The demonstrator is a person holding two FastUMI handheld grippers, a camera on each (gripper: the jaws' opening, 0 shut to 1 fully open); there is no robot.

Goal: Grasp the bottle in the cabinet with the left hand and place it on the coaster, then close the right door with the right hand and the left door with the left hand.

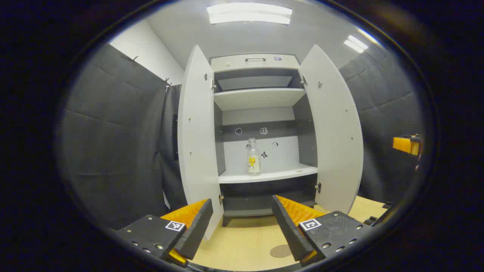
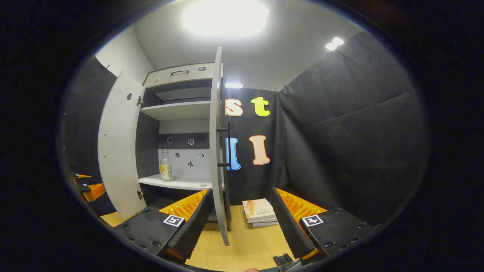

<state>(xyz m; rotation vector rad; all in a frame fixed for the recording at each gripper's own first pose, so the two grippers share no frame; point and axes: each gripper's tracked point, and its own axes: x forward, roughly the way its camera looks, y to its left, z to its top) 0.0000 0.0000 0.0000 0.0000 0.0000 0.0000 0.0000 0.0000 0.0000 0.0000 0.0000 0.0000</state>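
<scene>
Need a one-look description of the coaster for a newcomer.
Start at the white cabinet standing open on the wooden table. On the tabletop in front of it, beside the left gripper, lies the coaster: a flat, round, dull brown disc, darker than the pale wood.

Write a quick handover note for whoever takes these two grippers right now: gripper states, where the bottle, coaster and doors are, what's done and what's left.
Left gripper: open, holding nothing, pointed at the open cabinet.
Right gripper: open, holding nothing, facing the edge of the right door.
Clear glass bottle with a yellow label: upright on the white lower shelf inside the cabinet, untouched.
Round brown coaster: on the light wooden tabletop, in front of the cabinet, bare.
White left door and right door: both wide open.
Done: nothing yet.
Left: grasp the bottle with the left gripper, set it on the coaster, close the right door, then the left.
</scene>
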